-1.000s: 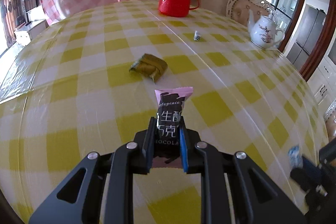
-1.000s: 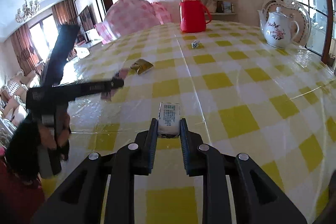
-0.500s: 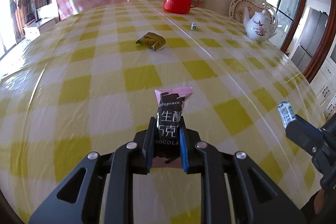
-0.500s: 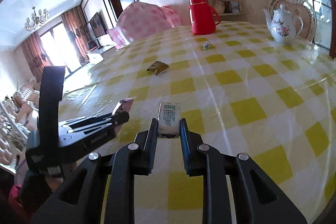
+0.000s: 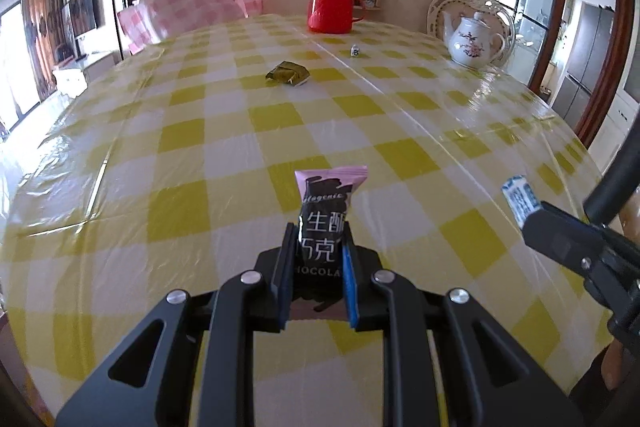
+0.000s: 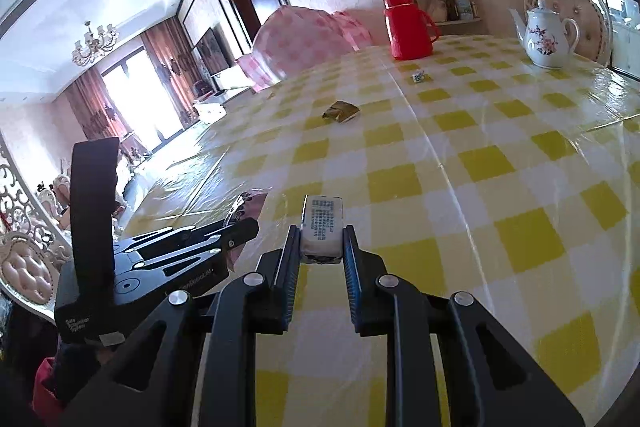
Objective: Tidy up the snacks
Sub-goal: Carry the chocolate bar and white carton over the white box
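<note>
The left claw (image 5: 318,247) grips a pink-and-black chocolate packet (image 5: 324,223) above the checkered worktop (image 5: 240,131). The right claw (image 6: 322,243) clamps a small white snack packet (image 6: 322,227). A green-wrapped snack (image 5: 288,73) lies farther across the worktop.

4 snacks: choc bar (image 5: 326,223), white pkt (image 6: 322,227), green pkt (image 5: 287,73), prob. tiny candy (image 5: 355,51); 1 thermos (image 5: 333,3); 1 teapot (image 5: 475,39).

L gripper (image 5: 316,239) + R gripper (image 6: 322,239) pulled back/up | green packet (image 5: 288,73) now farther off

Bare tablecloth (image 5: 240,163) ahead (green packet (image 5: 288,73) and thermos (image 5: 332,5) far off)
</note>
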### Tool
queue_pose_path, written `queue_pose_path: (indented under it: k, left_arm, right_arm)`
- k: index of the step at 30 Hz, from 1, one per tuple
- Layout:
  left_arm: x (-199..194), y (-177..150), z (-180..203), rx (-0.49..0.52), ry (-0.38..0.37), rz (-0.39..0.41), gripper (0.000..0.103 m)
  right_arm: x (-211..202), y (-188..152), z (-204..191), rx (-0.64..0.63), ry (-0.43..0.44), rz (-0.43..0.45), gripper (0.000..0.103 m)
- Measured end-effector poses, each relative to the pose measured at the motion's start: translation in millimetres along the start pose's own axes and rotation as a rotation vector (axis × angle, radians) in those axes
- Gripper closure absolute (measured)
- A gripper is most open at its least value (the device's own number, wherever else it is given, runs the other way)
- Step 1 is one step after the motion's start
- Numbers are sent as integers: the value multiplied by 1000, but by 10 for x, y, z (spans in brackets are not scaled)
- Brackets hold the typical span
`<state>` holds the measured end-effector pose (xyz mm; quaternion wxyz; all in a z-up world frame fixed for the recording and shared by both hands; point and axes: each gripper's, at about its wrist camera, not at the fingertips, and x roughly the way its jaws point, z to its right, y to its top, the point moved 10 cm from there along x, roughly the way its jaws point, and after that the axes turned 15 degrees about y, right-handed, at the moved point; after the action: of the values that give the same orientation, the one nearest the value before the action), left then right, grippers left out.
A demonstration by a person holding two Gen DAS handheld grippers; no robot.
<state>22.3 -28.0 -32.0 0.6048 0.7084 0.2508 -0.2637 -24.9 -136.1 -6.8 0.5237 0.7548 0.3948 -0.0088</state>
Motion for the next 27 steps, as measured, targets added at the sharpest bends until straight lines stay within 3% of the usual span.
queue_pose_path:
  k: [9, 27]
  left_arm:
    - [-359, -251, -245, 20, 29, 26, 82]
    - [-837, -825, -1380, -50, 131, 27, 82]
  right_arm:
    - [25, -234, -375, -47, 23, -39, 82]
    - [402, -667, -1498, -241, 128, -163, 82]
